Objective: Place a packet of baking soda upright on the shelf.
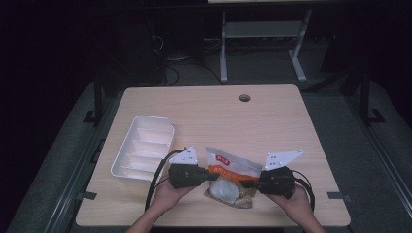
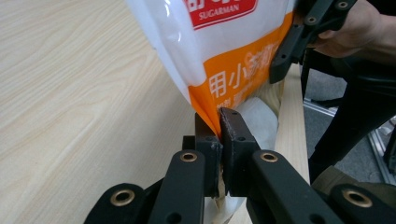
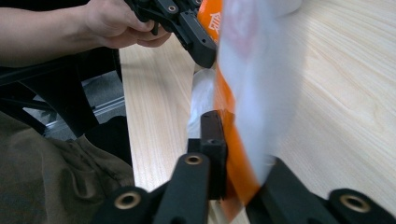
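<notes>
An orange-and-white snack bag (image 1: 232, 167) marked SUGARMAN hangs just over the wooden table (image 1: 218, 116) near its front edge. Pale lumps (image 1: 224, 188) show through its clear lower part. My left gripper (image 1: 210, 175) comes in from the left and is shut on the bag's left edge; the left gripper view shows its pads pinching the orange corner (image 2: 212, 116). My right gripper (image 1: 247, 183) is shut on the bag's right edge. In the right gripper view the blurred bag (image 3: 252, 70) runs between the jaws and hides the right one. Each gripper view shows the other gripper farther off.
An empty white tray (image 1: 145, 145) with several compartments lies on the table to the left of the bag. A round cable hole (image 1: 244, 98) sits near the table's far edge. A grey desk frame (image 1: 262, 29) stands on the dark floor beyond.
</notes>
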A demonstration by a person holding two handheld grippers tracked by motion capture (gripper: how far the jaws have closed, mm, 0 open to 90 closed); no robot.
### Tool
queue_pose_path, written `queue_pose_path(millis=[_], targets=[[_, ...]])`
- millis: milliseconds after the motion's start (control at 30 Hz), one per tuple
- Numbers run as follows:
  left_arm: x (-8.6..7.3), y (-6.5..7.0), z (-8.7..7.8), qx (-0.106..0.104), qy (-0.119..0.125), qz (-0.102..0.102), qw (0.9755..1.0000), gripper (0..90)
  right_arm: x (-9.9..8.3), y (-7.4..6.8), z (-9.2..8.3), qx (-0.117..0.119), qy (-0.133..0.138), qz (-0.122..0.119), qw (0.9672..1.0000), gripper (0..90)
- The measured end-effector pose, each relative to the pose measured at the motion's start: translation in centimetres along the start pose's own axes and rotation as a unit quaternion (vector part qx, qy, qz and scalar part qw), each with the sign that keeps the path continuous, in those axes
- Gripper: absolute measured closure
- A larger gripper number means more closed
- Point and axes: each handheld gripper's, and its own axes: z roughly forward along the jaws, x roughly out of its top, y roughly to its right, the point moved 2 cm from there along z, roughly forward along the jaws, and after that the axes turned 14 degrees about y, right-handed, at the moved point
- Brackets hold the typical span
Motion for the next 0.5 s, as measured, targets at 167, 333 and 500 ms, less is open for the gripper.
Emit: queue_pose_path(millis=[167, 333, 500], targets=[[0.0, 0.2, -0.1, 0.009, 0.001, 0.009, 0.9999, 75.2, 0.2, -0.2, -0.2, 0.008, 0.002, 0.007, 0.9999, 89.5], [0.0, 0.5, -0.5, 0.024, -0.001, 0.017, 0.9996, 63.4, 0.9, -0.9, -0.7, 0.0, -0.004, -0.016, 0.9999, 89.6], [0.0, 0.8, -0.8, 0.037, -0.004, 0.024, 0.999, 56.8, 2.0, -1.5, -2.1, -0.028, -0.009, -0.053, 0.9982, 89.7]])
